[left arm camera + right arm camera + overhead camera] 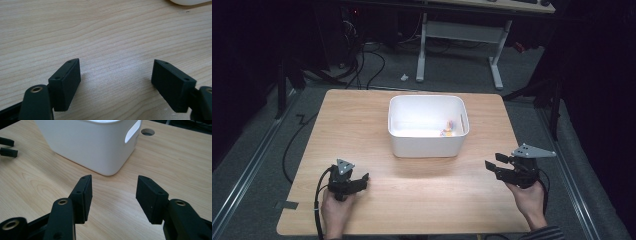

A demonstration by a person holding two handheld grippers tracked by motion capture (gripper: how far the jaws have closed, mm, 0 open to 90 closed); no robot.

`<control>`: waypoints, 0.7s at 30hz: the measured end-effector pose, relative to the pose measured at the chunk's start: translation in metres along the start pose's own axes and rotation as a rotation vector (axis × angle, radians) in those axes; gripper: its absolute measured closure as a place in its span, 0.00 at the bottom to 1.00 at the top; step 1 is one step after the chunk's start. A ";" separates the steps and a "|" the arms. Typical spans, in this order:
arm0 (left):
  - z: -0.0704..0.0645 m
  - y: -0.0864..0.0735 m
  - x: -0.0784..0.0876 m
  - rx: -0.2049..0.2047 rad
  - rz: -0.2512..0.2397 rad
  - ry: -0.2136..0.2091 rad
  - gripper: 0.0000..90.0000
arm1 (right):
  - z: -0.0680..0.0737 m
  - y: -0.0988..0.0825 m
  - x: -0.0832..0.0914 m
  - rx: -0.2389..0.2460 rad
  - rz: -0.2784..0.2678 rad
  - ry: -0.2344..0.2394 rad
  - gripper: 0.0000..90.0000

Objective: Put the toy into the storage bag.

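Both hand-held grippers, left (362, 177) and right (492, 163), jaws apart and empty, flank white bin (427, 142) on worktop (422, 195).

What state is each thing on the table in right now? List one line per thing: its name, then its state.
white bin: upright on the table, open at the top, small coloured items inside near its right wall.
left gripper: open, nothing between its jaws, low over bare wood.
right gripper: open, nothing between its jaws, pointing at the bin.
wooden table: level, bearing the bin.
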State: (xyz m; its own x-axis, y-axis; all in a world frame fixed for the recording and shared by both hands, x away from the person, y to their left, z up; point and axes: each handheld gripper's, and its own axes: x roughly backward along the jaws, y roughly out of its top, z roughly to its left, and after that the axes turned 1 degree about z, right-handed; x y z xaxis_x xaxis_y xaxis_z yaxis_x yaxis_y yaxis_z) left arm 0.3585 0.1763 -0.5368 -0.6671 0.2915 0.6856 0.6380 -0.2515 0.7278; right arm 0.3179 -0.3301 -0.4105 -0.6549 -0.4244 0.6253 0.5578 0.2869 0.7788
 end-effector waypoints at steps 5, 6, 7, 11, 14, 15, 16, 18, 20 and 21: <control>0.000 0.000 0.000 0.000 0.000 0.000 0.26 | 0.001 -0.003 -0.007 -0.006 0.009 0.007 0.52; 0.000 0.000 0.000 0.000 0.000 0.000 0.26 | 0.001 -0.004 -0.009 -0.006 0.011 0.010 0.52; 0.000 0.000 0.000 0.000 0.001 0.000 0.26 | 0.002 -0.006 -0.012 -0.007 0.016 0.007 0.52; 0.000 0.000 0.000 0.001 0.000 -0.001 0.26 | 0.002 -0.009 -0.016 -0.019 0.026 0.012 0.52; 0.000 0.000 0.000 0.000 0.000 0.000 0.26 | 0.001 -0.011 -0.021 -0.027 0.032 0.015 0.52; 0.000 0.000 0.000 0.000 0.000 0.000 0.26 | 0.001 -0.012 -0.023 -0.025 0.039 0.017 0.52; 0.000 0.000 0.000 0.000 0.000 0.000 0.26 | 0.001 -0.012 -0.023 -0.025 0.039 0.017 0.52; 0.000 0.000 0.000 0.000 0.000 0.000 0.26 | 0.001 -0.014 -0.027 -0.026 0.046 0.012 0.52; 0.000 0.000 0.000 0.000 0.000 0.000 0.26 | 0.001 -0.014 -0.028 -0.024 0.044 0.013 0.52; 0.000 0.000 0.000 0.000 0.000 0.000 0.26 | 0.001 -0.015 -0.030 -0.032 0.046 0.014 0.52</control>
State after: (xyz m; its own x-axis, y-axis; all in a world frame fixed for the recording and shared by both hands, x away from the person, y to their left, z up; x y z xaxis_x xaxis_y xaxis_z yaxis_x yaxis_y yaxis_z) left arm 0.3585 0.1763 -0.5367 -0.6668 0.2915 0.6858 0.6382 -0.2519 0.7275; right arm 0.3283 -0.3212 -0.4408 -0.6208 -0.4237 0.6597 0.6033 0.2792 0.7470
